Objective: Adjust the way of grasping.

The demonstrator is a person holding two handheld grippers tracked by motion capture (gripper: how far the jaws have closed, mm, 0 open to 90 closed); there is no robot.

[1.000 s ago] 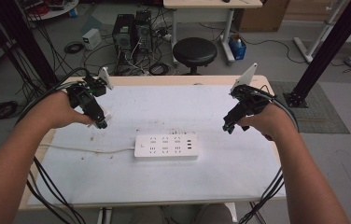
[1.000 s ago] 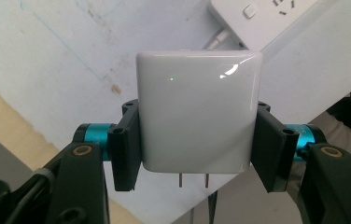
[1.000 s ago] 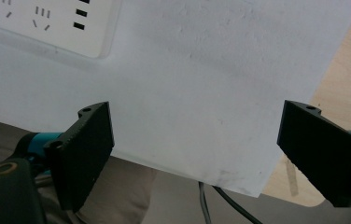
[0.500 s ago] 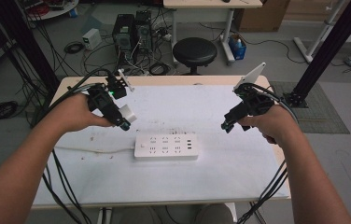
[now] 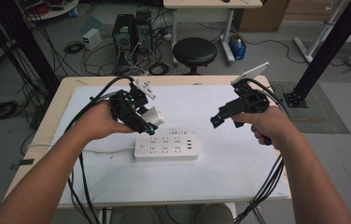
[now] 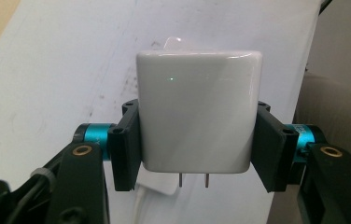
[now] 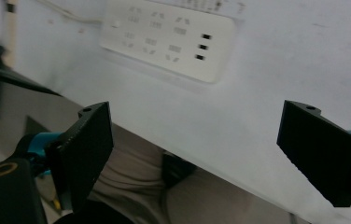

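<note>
- Now the left gripper (image 5: pixel 149 122) sits just above the far-left corner of the power strip (image 5: pixel 166 147); a second ago it was out near the table's left edge, so it has carried its load across toward the sockets.
- Load is a white charger block (image 6: pixel 197 121), clamped by its two side faces between the black jaws; grip looks square, no slip visible across the frames.
- Two flat prongs (image 6: pixel 193 180) stick out of the block's lower face in the left gripper view. In the high view the charger (image 5: pixel 154 115) hangs over the white table mat (image 5: pixel 239 168), not yet touching the strip.
- Right gripper (image 5: pixel 221 117) has barely shifted: hovering well right of the strip, jaws spread wide, nothing between them. Its own view looks down on the strip's sockets (image 7: pixel 166 37).
- Read: transport is basically done, the next step is probably lining the prongs up with a socket. The strip lies loose, so the free gripper may need to brace it.
</note>
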